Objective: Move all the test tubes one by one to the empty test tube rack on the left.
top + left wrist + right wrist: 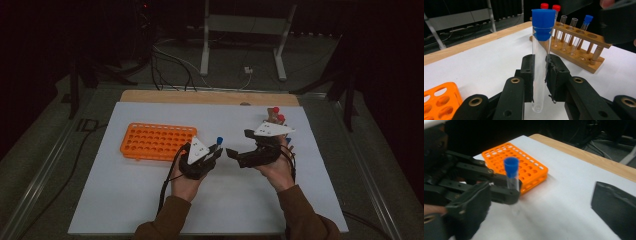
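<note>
A clear test tube with a blue cap (540, 62) stands upright between the pads of my left gripper (540, 75), which is shut on its middle. In the high view the left gripper (216, 150) holds the tube (219, 141) above the white mat, right of the orange rack (155, 141). My right gripper (239, 144) faces it from the right, open. In the right gripper view its jaws (541, 207) stand wide apart with the held tube (511, 173) ahead of them, untouched.
A wooden tube rack (576, 52) at the back right of the mat holds several tubes with red and blue caps. The orange rack (524, 167) has many empty holes. A white mat (150, 200) covers the wooden table.
</note>
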